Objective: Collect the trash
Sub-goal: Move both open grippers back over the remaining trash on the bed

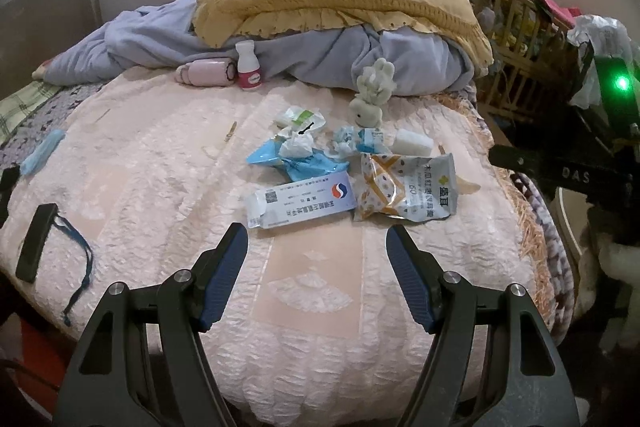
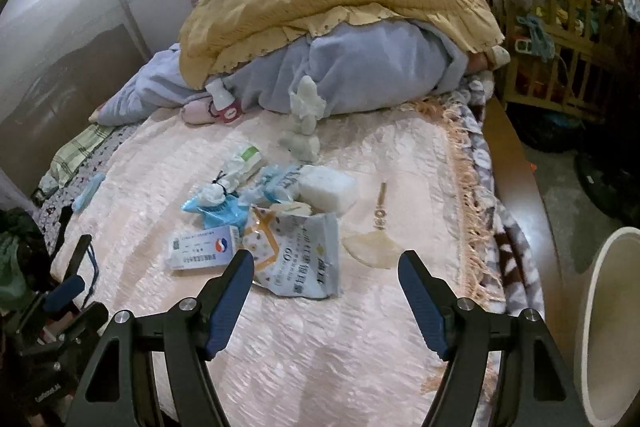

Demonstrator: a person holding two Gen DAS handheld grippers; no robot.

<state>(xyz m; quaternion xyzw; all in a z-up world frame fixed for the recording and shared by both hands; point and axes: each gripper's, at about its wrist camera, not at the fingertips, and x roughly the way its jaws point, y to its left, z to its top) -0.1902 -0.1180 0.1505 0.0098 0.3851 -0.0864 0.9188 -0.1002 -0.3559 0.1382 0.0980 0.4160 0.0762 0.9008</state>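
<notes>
Trash pile [image 1: 332,163] mid-bed on the pink cover [image 1: 160,155], pieces overlapping, small print unreadable. Left gripper [image 1: 316,239] and right gripper [image 2: 326,265] both wide, empty, just short of it. Plush toy [image 1: 370,95] behind; white bin [image 2: 608,327] cut off at right edge

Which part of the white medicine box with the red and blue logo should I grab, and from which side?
Probably the near short end of the white medicine box, its torn flaps facing the left tongs. It lies flat with its length across the view, so come from the camera side, angled down, and pinch that end top and bottom. The far side crowds against the blue wrapper and snack bag.
</notes>
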